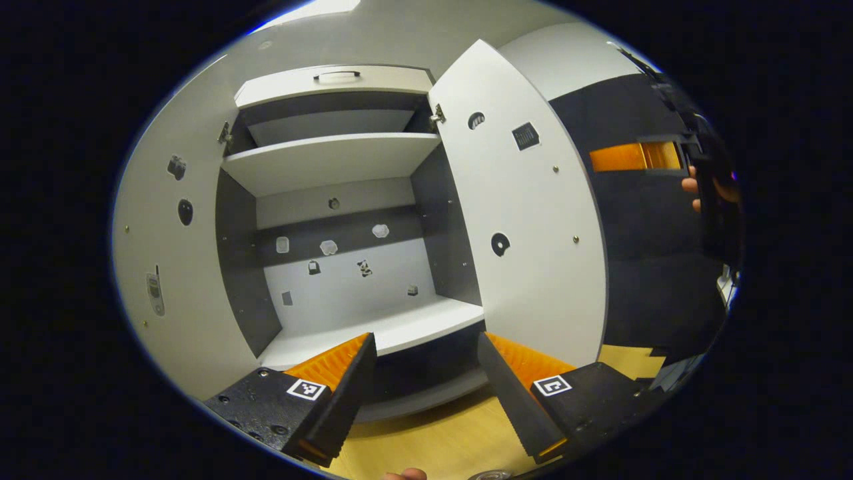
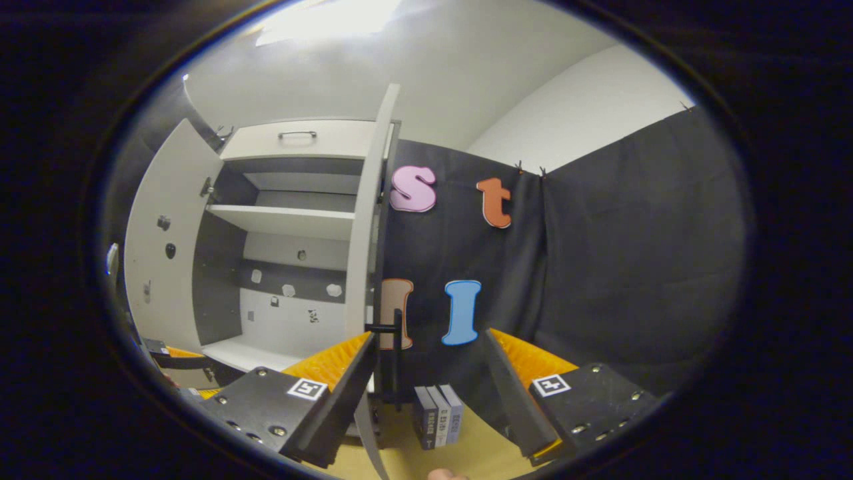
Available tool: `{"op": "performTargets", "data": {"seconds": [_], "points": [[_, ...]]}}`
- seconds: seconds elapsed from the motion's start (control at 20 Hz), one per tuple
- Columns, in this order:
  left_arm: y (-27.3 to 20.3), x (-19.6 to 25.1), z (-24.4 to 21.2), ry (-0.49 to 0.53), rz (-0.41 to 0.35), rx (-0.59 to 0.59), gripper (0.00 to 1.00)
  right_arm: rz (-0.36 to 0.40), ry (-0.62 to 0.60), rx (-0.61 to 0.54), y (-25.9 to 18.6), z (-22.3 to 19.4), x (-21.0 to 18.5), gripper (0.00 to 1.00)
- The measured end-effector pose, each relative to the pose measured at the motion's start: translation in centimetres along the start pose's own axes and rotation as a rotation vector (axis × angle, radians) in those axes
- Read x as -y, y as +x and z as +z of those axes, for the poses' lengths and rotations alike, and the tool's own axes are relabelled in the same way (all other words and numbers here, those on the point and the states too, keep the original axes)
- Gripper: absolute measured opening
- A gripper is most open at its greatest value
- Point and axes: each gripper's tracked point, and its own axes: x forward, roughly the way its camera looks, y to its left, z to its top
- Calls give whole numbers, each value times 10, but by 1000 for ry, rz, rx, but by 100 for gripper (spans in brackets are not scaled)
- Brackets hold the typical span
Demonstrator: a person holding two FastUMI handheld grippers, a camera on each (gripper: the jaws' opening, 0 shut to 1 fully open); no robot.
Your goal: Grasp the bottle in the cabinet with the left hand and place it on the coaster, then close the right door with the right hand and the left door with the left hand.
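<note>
The cabinet (image 1: 346,220) stands on the worktop (image 1: 433,443) with both doors swung open. The left door (image 1: 173,267) lies to its left, the right door (image 1: 526,220) to its right. Inside, an upper shelf (image 1: 326,160) sits above the bottom shelf (image 1: 380,330). In the right gripper view, three small boxes (image 2: 438,416) stand on the worktop, right of the right door's handle (image 2: 393,353), before the booth wall.

Each gripper carries two wedge-shaped fingers with ribbed inner faces. The left gripper (image 1: 426,393) has matte black finger mounts with round screw heads, and each mount bears a small square black-and-white marker. The right gripper (image 2: 430,393) is built alike, with the same screws and markers.
</note>
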Motion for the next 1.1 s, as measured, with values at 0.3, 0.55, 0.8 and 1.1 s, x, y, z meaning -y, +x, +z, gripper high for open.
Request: {"op": "performTargets", "data": {"seconds": [0.3,0.55,0.8,1.1], "points": [[-16,-32,6,-46,128,-6,97,51,11,-16,16,-7,-3,96],[-35,-63,-8,-95,236,-43,97,89,9,-46,22,-18,-9,96],[-53,-89,-15,-117,326,-61,97,132,6,-44,21,-16,-18,93],[-75,-104,-10,-104,392,-47,97,187,64,-71,17,-19,-46,95]]}}
